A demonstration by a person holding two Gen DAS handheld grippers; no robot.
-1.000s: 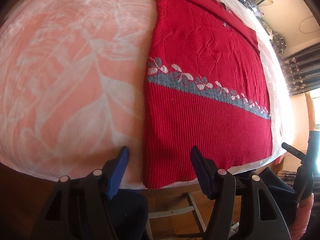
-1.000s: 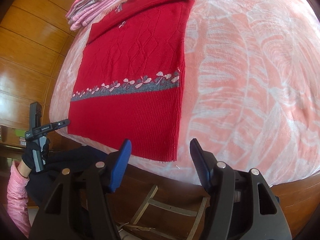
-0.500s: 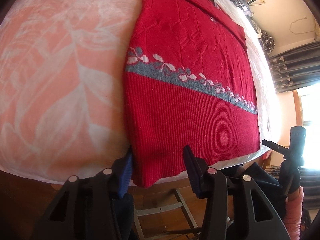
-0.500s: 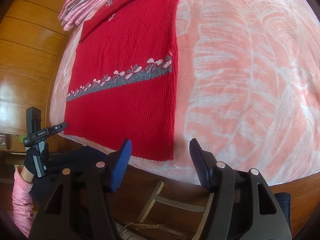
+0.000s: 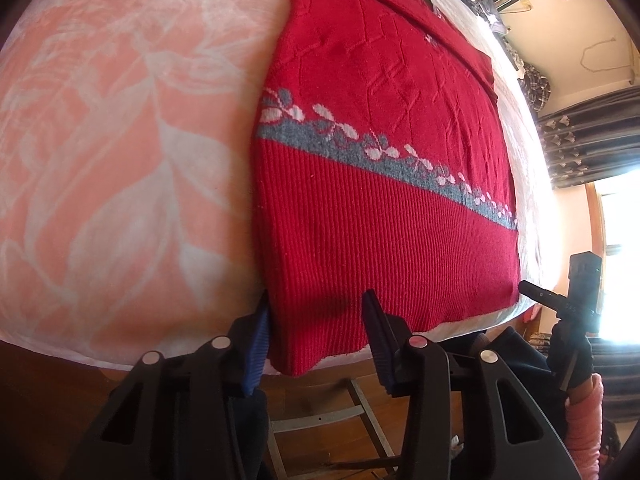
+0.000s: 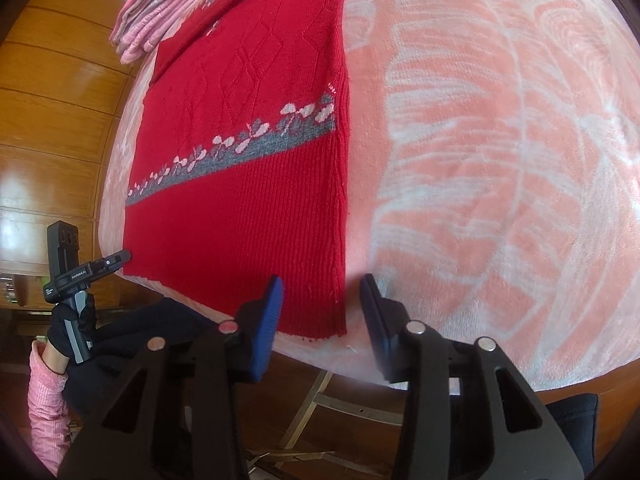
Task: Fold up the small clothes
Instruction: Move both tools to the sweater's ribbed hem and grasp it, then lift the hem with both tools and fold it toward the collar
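A red knitted sweater (image 5: 380, 200) with a grey flower band lies flat on a pink floral blanket (image 5: 120, 140); its hem hangs over the near bed edge. My left gripper (image 5: 316, 320) is open, its blue fingers (image 5: 258, 336) straddling the hem's left corner. In the right wrist view the sweater (image 6: 248, 168) shows its right corner between the pads of my open right gripper (image 6: 320, 304). Each gripper also shows in the other's view: the right one (image 5: 576, 300), the left one (image 6: 76, 276), both in gloved hands.
A stack of folded pink clothes (image 6: 160, 12) lies beyond the sweater's far end. Wooden wall panels (image 6: 52, 100) stand to the left of the bed. Dark curtains (image 5: 580, 140) and a bright window are on the right. A wooden frame (image 5: 320, 412) shows below the bed edge.
Both grippers have moved forward to the sweater's near hem corners. Their fingers have narrowed around the cloth but still stand apart.
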